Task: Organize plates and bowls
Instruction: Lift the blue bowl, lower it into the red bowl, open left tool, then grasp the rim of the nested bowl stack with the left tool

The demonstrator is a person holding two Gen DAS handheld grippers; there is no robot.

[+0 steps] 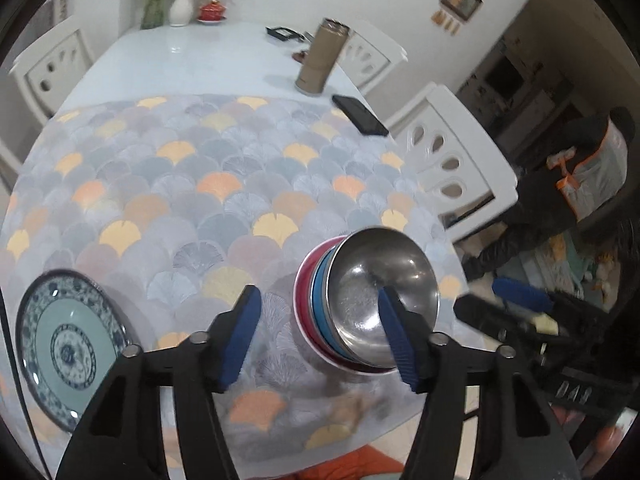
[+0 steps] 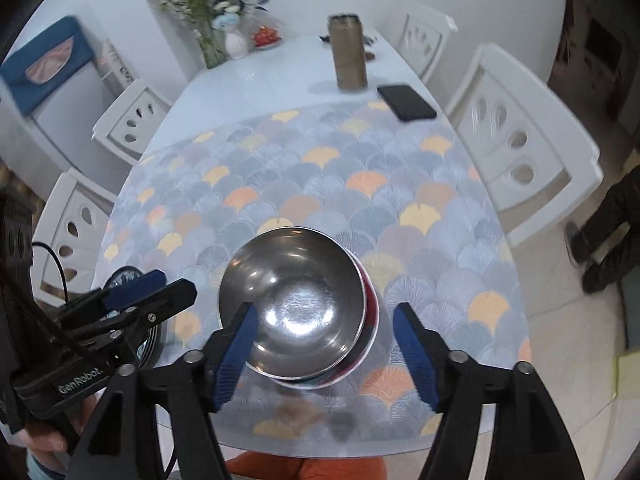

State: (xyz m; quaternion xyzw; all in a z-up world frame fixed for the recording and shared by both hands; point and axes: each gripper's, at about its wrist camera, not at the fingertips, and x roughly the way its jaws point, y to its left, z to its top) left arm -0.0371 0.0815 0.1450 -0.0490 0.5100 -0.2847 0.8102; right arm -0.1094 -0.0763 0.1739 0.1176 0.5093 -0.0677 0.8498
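A stack of bowls [image 2: 298, 308] is sitting on the patterned tablecloth [image 2: 320, 184] near the front edge of the table; a steel bowl [image 1: 384, 296] is lying on top, nested in a blue bowl [image 1: 320, 292], which is nested in a red and white bowl [image 1: 302, 292].

The right gripper [image 2: 326, 354] is hanging above that stack with its jaws standing wide; its blue pads [image 2: 236, 360] are showing on either side of the stack and pressing on nothing — the left pad is overlapping the steel rim in the right wrist view, though contact cannot be told.

The left gripper [image 1: 320, 336] is also standing wide and holding nothing; in the left wrist view one pad is crossing in front of the steel bowl, the other is sitting over bare cloth to the left of the stack.

A blue and white plate [image 1: 70, 344] is lying flat on the cloth near the front left corner, well apart from the bowls; in the right wrist view the left gripper is covering most of it.

Farther back, on the bare white tabletop [image 1: 208, 64], a tan tumbler [image 2: 348, 54] is standing upright; a black phone [image 2: 406, 102] is lying just beside it at the cloth's far edge; a vase of flowers [image 2: 218, 20] and a red dish [image 1: 212, 12] are sitting at the far end; white chairs [image 2: 524, 136] are standing around the table.
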